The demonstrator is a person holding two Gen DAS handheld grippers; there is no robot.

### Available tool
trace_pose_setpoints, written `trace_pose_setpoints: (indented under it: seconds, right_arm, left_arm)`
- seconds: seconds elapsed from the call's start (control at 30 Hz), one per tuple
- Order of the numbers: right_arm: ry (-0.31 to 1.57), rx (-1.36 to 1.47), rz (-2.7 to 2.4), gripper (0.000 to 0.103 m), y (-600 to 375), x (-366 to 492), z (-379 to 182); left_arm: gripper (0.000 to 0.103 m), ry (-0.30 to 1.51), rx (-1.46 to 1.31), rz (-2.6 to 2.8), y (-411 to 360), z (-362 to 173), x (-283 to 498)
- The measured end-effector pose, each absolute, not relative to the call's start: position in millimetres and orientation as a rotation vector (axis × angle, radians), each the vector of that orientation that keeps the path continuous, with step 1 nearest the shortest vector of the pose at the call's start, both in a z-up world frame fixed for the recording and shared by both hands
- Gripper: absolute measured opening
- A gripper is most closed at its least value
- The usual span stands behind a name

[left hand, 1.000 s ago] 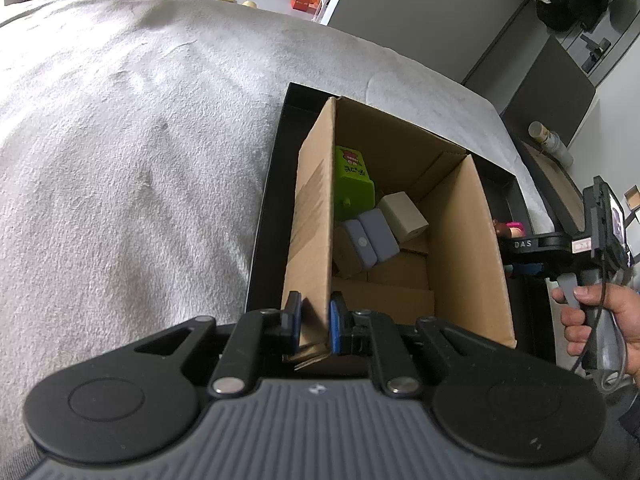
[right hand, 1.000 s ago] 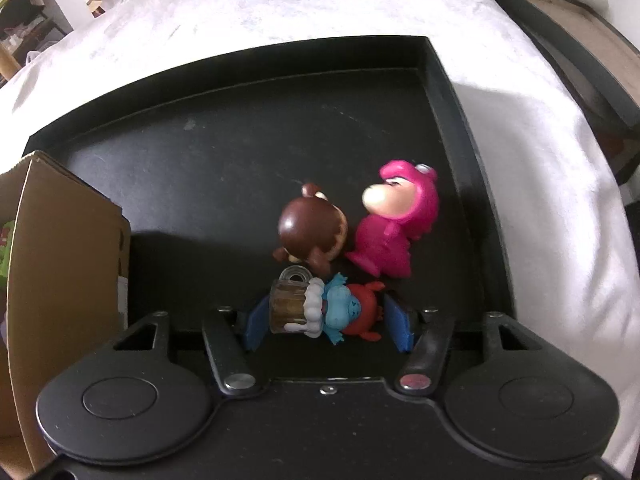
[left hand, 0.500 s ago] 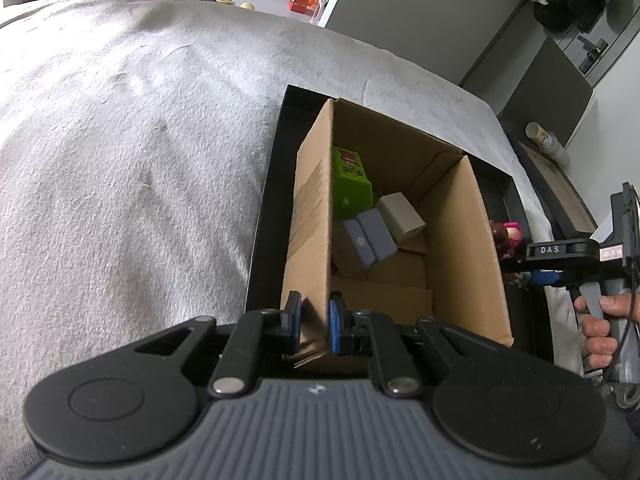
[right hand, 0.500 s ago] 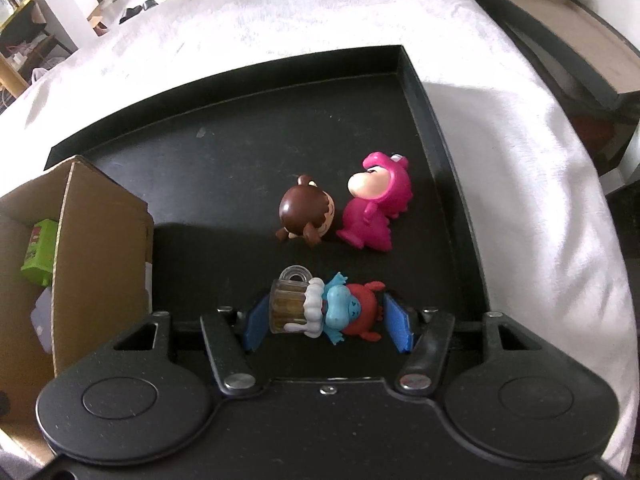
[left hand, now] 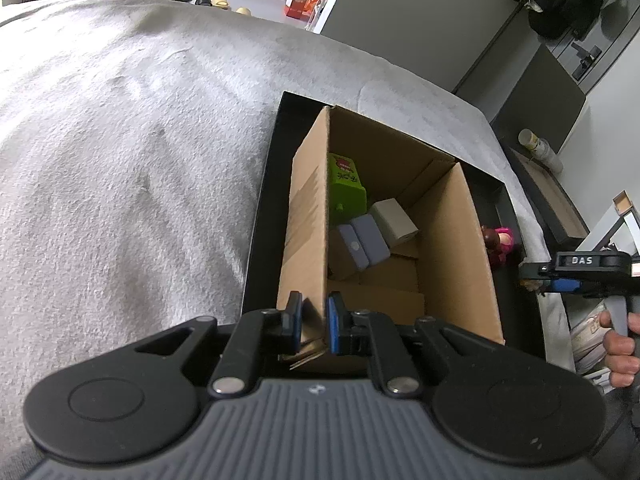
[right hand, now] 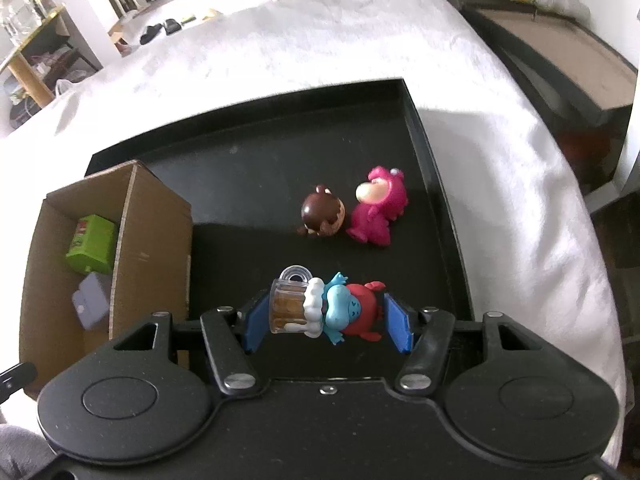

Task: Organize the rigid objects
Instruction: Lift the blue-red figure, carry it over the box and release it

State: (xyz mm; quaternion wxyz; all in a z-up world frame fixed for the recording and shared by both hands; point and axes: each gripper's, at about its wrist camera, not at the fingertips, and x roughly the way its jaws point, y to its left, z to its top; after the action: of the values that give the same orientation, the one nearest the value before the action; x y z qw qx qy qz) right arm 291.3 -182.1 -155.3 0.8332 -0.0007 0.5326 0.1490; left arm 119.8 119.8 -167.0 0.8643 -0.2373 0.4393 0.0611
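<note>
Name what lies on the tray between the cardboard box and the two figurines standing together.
Nothing: in the right wrist view, only bare black tray separates the cardboard box from the brown figurine and pink figurine.

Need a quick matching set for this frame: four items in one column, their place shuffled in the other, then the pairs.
1. green carton
2. pink bear figurine
3. blue-and-red mug figurine
4. cardboard box wall

A. clamped in the left gripper
B. lying on the black tray
C. inside the cardboard box
D. held in the right gripper

Pairs: 1-C, 2-B, 3-D, 4-A
</note>
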Motion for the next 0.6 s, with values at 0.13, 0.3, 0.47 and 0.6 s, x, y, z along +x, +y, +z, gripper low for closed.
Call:
trace_pose_setpoints:
  seconds: [0.13, 0.3, 0.47, 0.6]
  right_arm:
    - [1.113, -0.029, 0.333, 0.058, -183.4, 290.3, -144.2]
    - [1.100, -0.037, 0.349, 0.058, -182.5, 287.9, -132.8]
    - [1.079, -0.053, 0.376, 0.058, -172.9, 286.1, -120.9]
    - [1.062, -0.053, 0.408, 0.058, -162.5, 284.0, -109.0]
  left_arm:
    - [0.011, 0.914, -0.499, 0.124, 119.5, -166.4, 119.3]
    - [0.010, 0.902, -0.506, 0.125, 120.5, -166.0, 118.8]
    - [0.010, 0.892, -0.517, 0.120, 121.7, -164.7, 117.3]
    - [0.010, 0.884, -0.540, 0.115, 124.5, -164.8, 115.8]
